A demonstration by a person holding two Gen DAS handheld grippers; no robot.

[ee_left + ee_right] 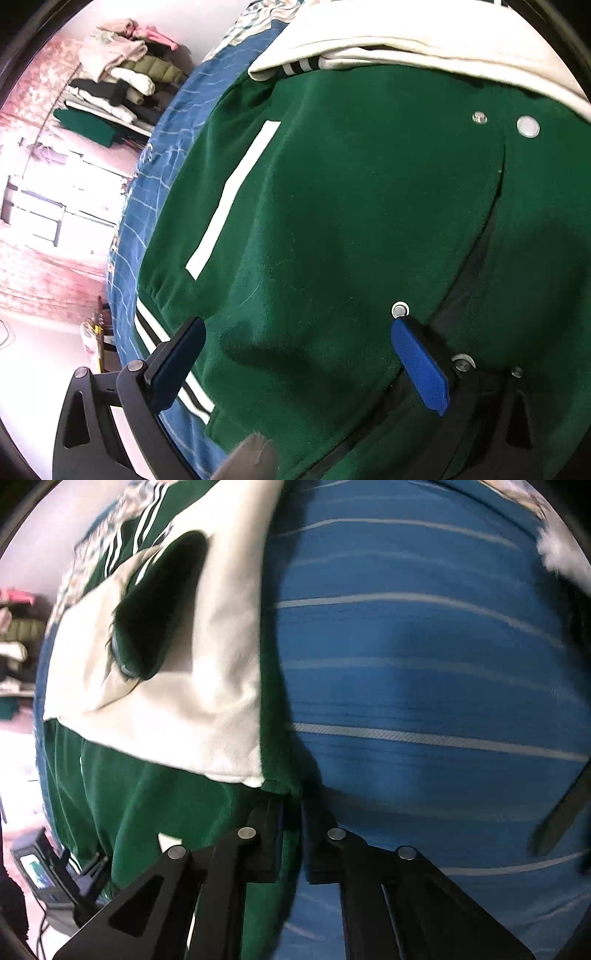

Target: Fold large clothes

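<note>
A green varsity jacket [351,206] with cream sleeves [424,40], silver snaps and a striped hem lies spread on a blue bed cover [166,155]. My left gripper [297,326] hovers just above its front panel near a snap [400,309]. Its jaws are open wide and nothing is between the blue pads [421,369]. In the right wrist view, my right gripper [291,808] sits at the jacket's [155,812] side edge, below the cream sleeve [177,709]. Its jaws are nearly together, pinching a fold of green fabric.
The blue striped bed cover [424,686] stretches to the right of the jacket. A pile of folded clothes [122,74] sits on a shelf beyond the bed's far edge. A black device with a small screen [40,878] is at lower left. A dark strap [561,816] crosses the right side.
</note>
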